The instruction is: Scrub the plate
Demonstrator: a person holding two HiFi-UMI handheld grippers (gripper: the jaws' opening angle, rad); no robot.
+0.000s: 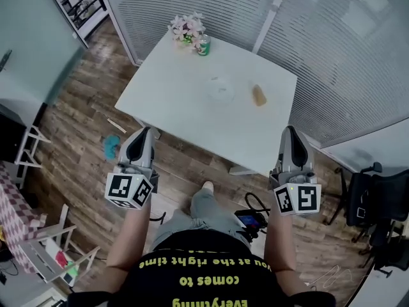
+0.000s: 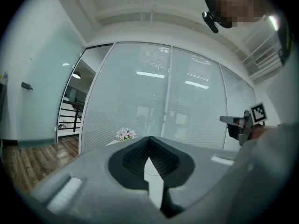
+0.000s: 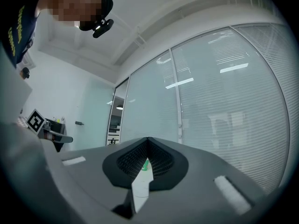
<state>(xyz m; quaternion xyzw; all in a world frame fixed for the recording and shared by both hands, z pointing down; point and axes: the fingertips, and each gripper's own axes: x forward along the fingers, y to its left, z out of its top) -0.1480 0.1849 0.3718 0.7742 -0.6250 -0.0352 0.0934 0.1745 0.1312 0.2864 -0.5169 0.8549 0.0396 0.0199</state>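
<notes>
A clear plate (image 1: 220, 89) lies near the middle of the white table (image 1: 172, 101), with a tan sponge (image 1: 259, 95) just to its right. Both grippers hang short of the table's near edge, over the wooden floor, well apart from the plate. My left gripper (image 1: 144, 133) has its jaws shut with nothing between them, and its tip (image 2: 149, 138) points toward the table. My right gripper (image 1: 289, 132) is also shut and empty, its tip (image 3: 148, 139) aimed the same way. Each gripper shows in the other's view: the right gripper (image 2: 243, 122) and the left gripper (image 3: 46, 129).
A bunch of pink flowers (image 1: 186, 28) and a green can (image 1: 203, 45) stand at the table's far corner. Glass walls with blinds run behind the table. A blue object (image 1: 112, 146) lies on the floor at left, and a black chair (image 1: 377, 200) stands at right.
</notes>
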